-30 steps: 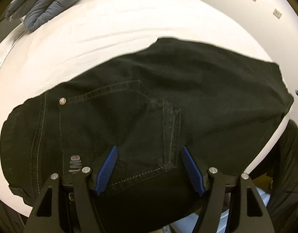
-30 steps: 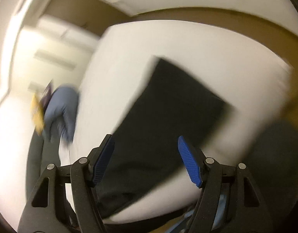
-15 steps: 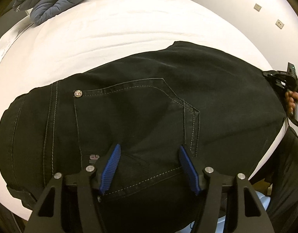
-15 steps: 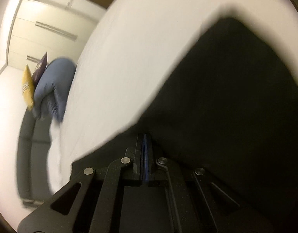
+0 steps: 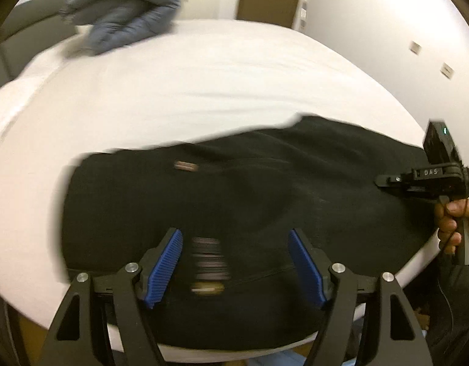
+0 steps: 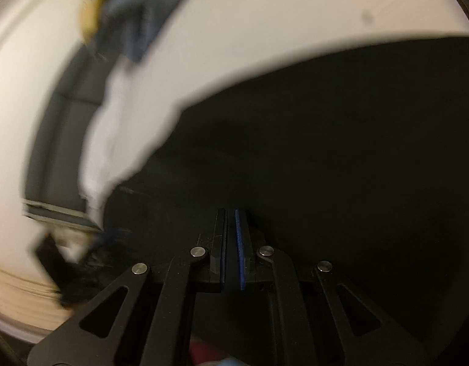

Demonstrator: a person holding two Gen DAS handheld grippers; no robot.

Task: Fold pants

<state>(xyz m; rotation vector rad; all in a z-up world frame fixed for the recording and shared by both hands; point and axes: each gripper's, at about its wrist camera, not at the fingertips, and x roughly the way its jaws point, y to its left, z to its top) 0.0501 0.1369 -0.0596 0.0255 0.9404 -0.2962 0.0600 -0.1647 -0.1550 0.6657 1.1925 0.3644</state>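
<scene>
Pants: we see the black pants (image 5: pixel 265 201) spread across the near edge of the white bed (image 5: pixel 203 91), some cloth spilling over the front edge toward us.

Left tool: our left gripper (image 5: pixel 234 262) hangs over the near hem with its blue pads spread wide, holding nothing. A blurred brown patch sits between them on the cloth.

Right tool: our right gripper (image 6: pixel 231 244) has its pads drawn nearly together with dark fabric all around; we judge it pinches the pants at their right end. From the left wrist view it sits at the far right end of the garment (image 5: pixel 417 180).

Risk, one-sided pull: with only one side pinched, we reckon any lift drags the pants crooked and skews the fold line.

Risk, thin bite: the pinch looks to be close to the edge, so we think the denim could slip out under its own weight.

Risk, overhang: cloth already hangs off the bed; a tug toward us could slide more off.

Risk, blur: both views smear, so our aim for the left grab is uncertain.

Bystander: the blue-grey duvet (image 5: pixel 124 9) lies well apart at the far end.
</scene>
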